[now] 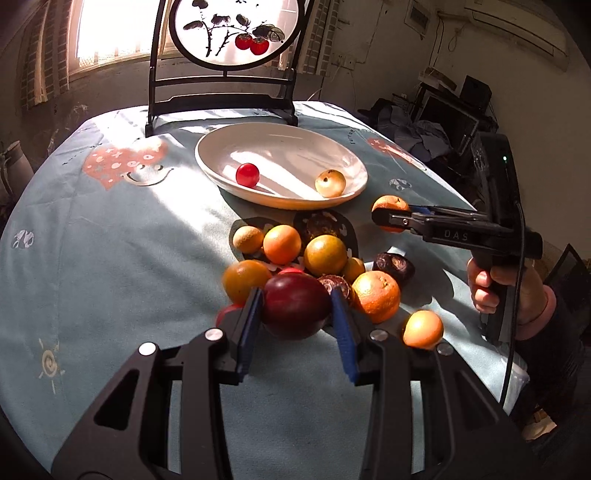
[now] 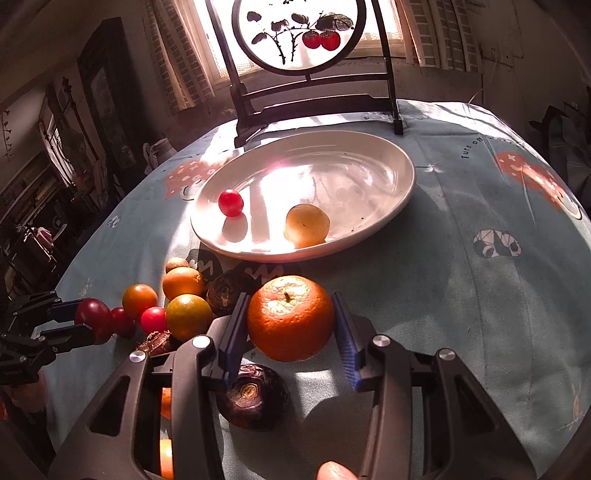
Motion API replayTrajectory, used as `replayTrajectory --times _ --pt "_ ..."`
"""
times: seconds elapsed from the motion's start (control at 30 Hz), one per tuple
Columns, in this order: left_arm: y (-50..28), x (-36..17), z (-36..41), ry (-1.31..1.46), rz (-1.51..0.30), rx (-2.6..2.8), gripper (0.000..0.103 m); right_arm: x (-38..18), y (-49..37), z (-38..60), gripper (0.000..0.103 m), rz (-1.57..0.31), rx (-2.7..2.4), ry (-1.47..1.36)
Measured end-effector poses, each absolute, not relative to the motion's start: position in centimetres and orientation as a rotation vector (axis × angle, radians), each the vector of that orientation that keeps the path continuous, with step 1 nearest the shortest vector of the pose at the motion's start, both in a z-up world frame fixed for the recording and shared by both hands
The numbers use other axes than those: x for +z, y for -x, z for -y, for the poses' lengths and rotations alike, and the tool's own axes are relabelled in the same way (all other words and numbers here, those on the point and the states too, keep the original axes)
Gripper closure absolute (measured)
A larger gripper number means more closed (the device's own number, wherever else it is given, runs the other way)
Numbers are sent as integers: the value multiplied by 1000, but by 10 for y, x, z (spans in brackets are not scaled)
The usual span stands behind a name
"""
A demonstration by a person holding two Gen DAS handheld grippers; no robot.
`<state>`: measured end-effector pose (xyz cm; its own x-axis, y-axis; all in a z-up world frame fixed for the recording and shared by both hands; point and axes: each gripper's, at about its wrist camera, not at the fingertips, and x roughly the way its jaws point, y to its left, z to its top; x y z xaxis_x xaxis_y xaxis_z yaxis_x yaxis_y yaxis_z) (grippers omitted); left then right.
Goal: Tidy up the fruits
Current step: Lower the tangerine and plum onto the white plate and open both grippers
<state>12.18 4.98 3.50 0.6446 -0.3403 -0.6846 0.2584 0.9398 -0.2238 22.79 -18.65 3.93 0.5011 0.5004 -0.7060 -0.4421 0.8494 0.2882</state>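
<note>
My left gripper is shut on a dark red plum, held just above a heap of oranges and dark fruits on the table; it also shows in the right wrist view. My right gripper is shut on a large orange, held above the cloth near the white plate; the left wrist view shows it right of the plate. The plate holds a cherry tomato and a pale yellow fruit.
A round table with a light blue printed cloth. A dark wooden stand with a round painted screen stands behind the plate. A dark wrinkled fruit lies under my right gripper. Cluttered furniture stands beyond the right edge.
</note>
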Motion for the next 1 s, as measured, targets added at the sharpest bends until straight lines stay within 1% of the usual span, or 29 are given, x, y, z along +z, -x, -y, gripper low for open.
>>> replayTrajectory --times 0.17,0.3,0.5,0.73,0.77,0.8,0.83,0.87,0.9,0.97,1.0 --pt "-174 54 -49 121 -812 -307 65 53 -254 193 59 -814 534 -168" --pt "-223 58 -31 96 -836 -286 65 55 -290 193 59 -792 488 -210" --pt "-275 44 3 -11 -882 -264 65 40 -333 184 59 -828 461 -216" --pt "-298 28 12 -62 -930 -243 64 25 -352 176 58 -870 475 -185" --pt "-299 27 13 -69 -932 -240 64 25 -352 174 56 -871 476 -178" --pt "-298 27 14 -77 -931 -236 63 25 -352 174 52 -871 481 -179" --pt "-296 29 13 -83 -923 -228 62 27 -352 175 43 -870 487 -184" --pt "-293 32 13 -88 -910 -220 52 31 -350 177 41 -865 490 -190" --pt "-287 38 11 -84 -890 -213 41 36 -347 179 41 -855 492 -195" --pt "-271 52 2 -58 -842 -214 34 49 -338 182 41 -823 507 -198" --pt "-262 59 -4 -38 -821 -214 26 56 -332 184 41 -807 515 -203"
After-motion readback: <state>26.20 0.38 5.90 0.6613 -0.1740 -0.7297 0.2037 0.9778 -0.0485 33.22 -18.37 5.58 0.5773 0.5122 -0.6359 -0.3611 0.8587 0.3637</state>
